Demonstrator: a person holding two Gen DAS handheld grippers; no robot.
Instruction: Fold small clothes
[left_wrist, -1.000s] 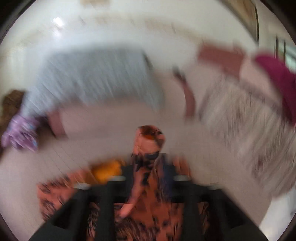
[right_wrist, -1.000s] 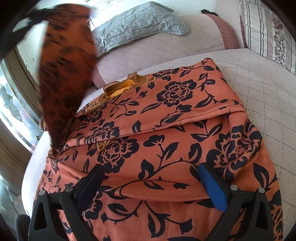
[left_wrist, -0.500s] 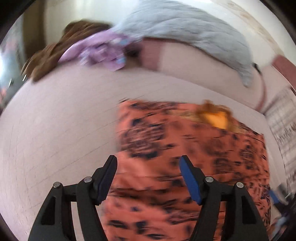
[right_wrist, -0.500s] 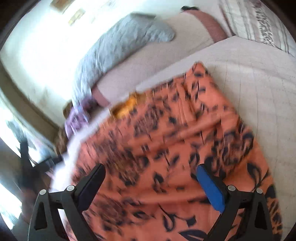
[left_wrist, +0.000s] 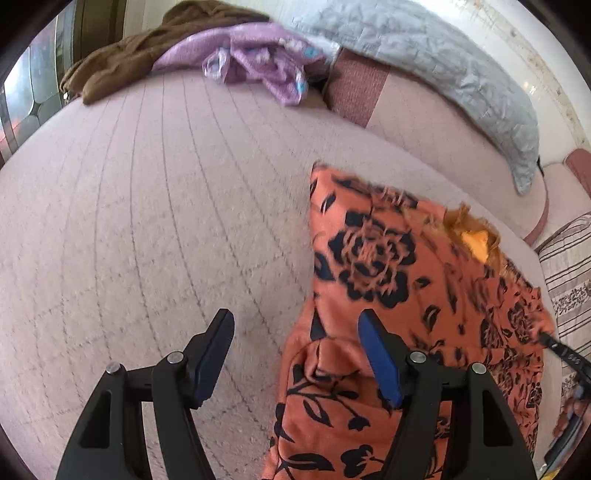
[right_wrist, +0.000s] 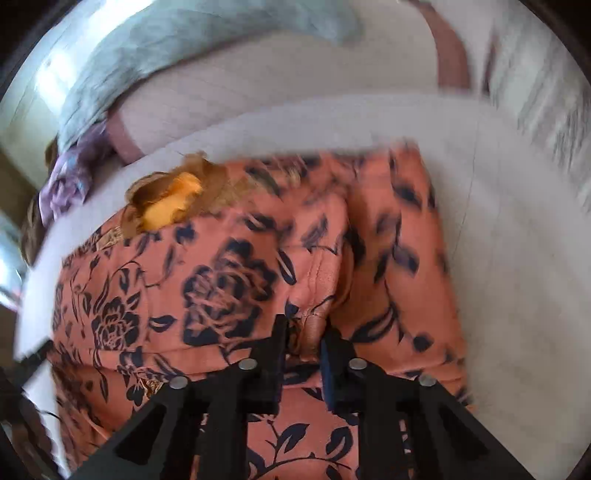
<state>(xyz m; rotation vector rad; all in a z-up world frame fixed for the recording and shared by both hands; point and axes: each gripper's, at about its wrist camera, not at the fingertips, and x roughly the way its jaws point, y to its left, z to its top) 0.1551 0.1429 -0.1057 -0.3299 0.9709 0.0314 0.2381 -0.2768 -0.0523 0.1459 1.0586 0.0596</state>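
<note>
An orange garment with dark flowers (left_wrist: 369, 258) lies folded on the pink quilted bed cover (left_wrist: 147, 221), its yellow-lined neck (left_wrist: 476, 243) at the far end. My left gripper (left_wrist: 295, 325) is open just above the garment's left edge, with one finger over bare cover and the blue-padded one over cloth. In the right wrist view the same garment (right_wrist: 221, 277) fills the middle. My right gripper (right_wrist: 306, 328) is closing, and a raised ridge of the orange cloth is pinched between its fingers.
A grey quilted pillow (left_wrist: 443, 62) and a pink bolster (left_wrist: 406, 122) lie along the back. A crumpled purple garment (left_wrist: 258, 62) and a brown one (left_wrist: 129, 62) sit at the far left. A striped pillow (left_wrist: 569, 266) lies at the right.
The left gripper let go of the orange flap it carried and came down at the garment's left edge, open. The right gripper went from wide open to pinching a ridge of the cloth.
</note>
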